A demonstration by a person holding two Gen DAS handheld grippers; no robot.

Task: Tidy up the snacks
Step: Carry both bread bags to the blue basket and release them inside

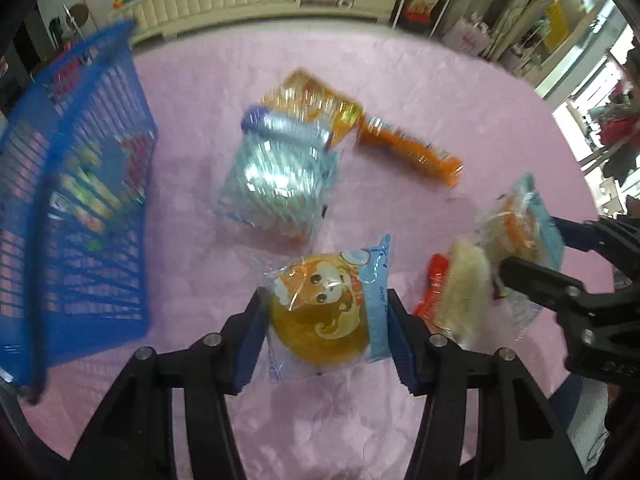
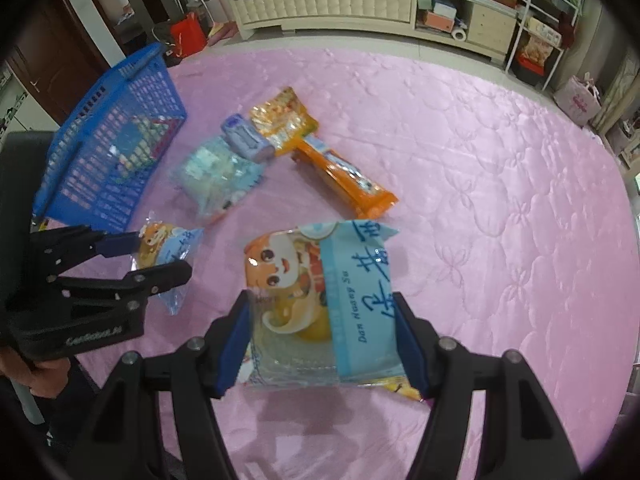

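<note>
My left gripper point(image 1: 326, 332) is shut on a clear snack pack with an orange cartoon face and a blue strip point(image 1: 328, 308), held above the pink cloth; it also shows in the right wrist view point(image 2: 166, 248). My right gripper point(image 2: 324, 336) is shut on a like pack with a blue label point(image 2: 320, 300), seen from the left wrist view point(image 1: 516, 236) at the right. A blue slatted basket point(image 2: 108, 152) stands at the left with some snacks inside. On the cloth lie a pale blue pack point(image 2: 216, 176), a purple pack point(image 2: 248, 140), a yellow pack point(image 2: 284, 120) and a long orange pack point(image 2: 344, 180).
The pink quilted cloth point(image 2: 480, 200) covers the table. A white cabinet point(image 2: 340, 4) and shelves with boxes stand beyond the far edge. A red wrapper point(image 1: 432, 292) sits under the right gripper's pack in the left wrist view.
</note>
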